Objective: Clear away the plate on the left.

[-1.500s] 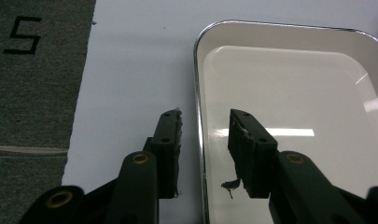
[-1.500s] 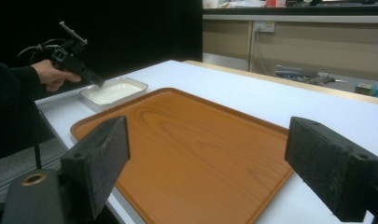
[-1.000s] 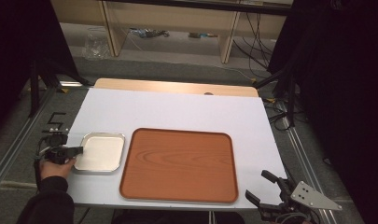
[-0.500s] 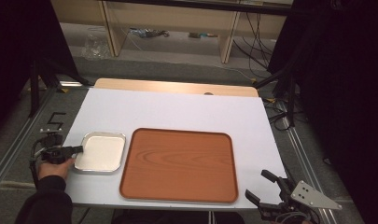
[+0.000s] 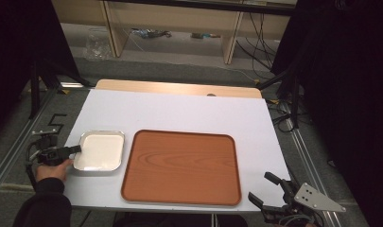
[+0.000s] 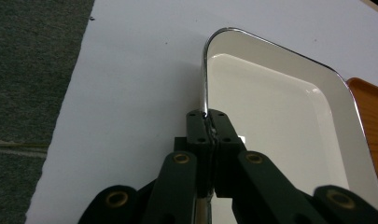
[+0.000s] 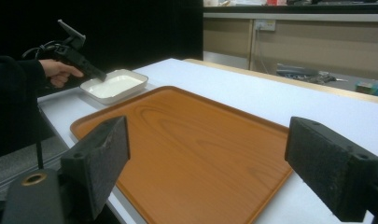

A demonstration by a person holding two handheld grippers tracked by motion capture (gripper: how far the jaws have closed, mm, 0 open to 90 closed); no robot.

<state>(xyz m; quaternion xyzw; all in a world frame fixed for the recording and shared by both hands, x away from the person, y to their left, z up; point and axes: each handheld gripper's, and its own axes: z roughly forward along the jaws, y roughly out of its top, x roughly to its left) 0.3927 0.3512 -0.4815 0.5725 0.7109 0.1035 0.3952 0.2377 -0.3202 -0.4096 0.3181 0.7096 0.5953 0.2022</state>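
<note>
a white table (image 5: 179, 113) carries two things side by side near its near edge: a small white dish (image 5: 100, 151) with a metal rim at the left, and a large wooden-look brown tray (image 5: 182, 166) just to its right, close together, though whether they touch is hard to tell. both lie flat.

the left gripper (image 5: 74, 149) comes in from the left edge of the table, held in the person's hand (image 5: 54, 168), and its jaws are pinched together on the left rim of the white dish. in the left gripper view the two black jaws meet on the thin metal edge (image 6: 205, 88) of the dish (image 6: 270, 116), one inside and one outside the wall, with no gap between them beyond the rim itself. a corner of the tray (image 6: 371, 112) shows at the right there.

the right gripper (image 5: 265, 191) sits off the near right corner of the table, beside the tray's near right corner. its jaws are spread wide and have hold of nothing. in the right gripper view the tray (image 7: 191, 140) lies between and beyond the two spread pads (image 7: 105, 144), and the dish (image 7: 114, 85) with the left gripper (image 7: 95, 74) on it shows far off at the left.
</note>
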